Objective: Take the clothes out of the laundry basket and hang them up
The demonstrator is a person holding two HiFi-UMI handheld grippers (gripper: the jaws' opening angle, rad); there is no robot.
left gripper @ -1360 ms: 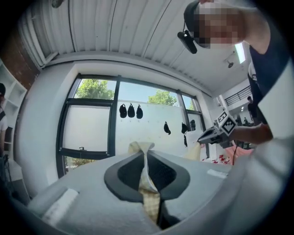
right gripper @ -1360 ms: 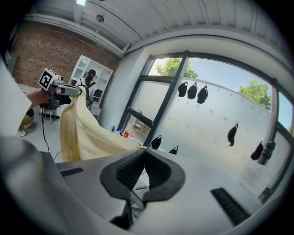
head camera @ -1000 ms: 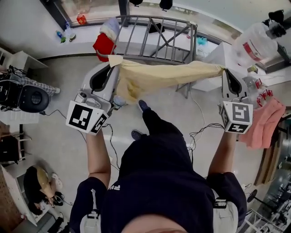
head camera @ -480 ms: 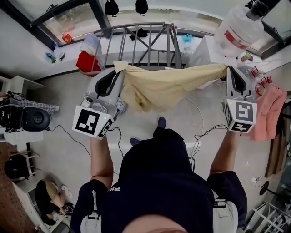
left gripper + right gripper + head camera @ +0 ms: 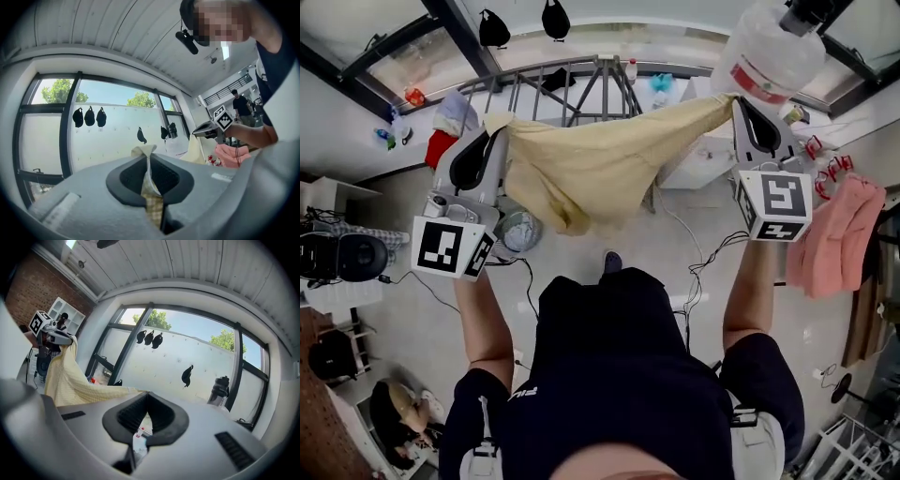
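Head view: both grippers raised in front of the person, well apart.

Left gripper [image 5: 498, 133]: jaws pressed together on one corner of the yellow garment [image 5: 581, 169]. In the left gripper view [image 5: 148, 157] the fabric, a fine check weave [image 5: 151, 187], is pinched between the pads, with a small tuft sticking out past the tips.

Right gripper [image 5: 736, 101]: jaws pressed together on the opposite corner. In the right gripper view [image 5: 146, 393] only the very tips catch the edge of the cloth. The garment [image 5: 75, 380] runs off to the left from there, toward the other gripper [image 5: 51, 332].

Garment position: off the floor, stretched between the two grippers. Its top edge is fairly taut and the middle sags in folds below. It is held on the near side of the grey metal drying rack [image 5: 572, 84]; from the head view I cannot tell whether cloth and rack touch.

Surroundings:
- Pink cloth [image 5: 836, 234] hangs to the right of the right gripper, apart from it; it also shows in the left gripper view [image 5: 230, 155].
- Large clear water bottle [image 5: 769, 52] stands beyond the right gripper.
- Dark items [image 5: 89, 116] hang in a row against the window [image 5: 117, 131].
- Cable [image 5: 705, 262] trails over the floor below the right gripper.
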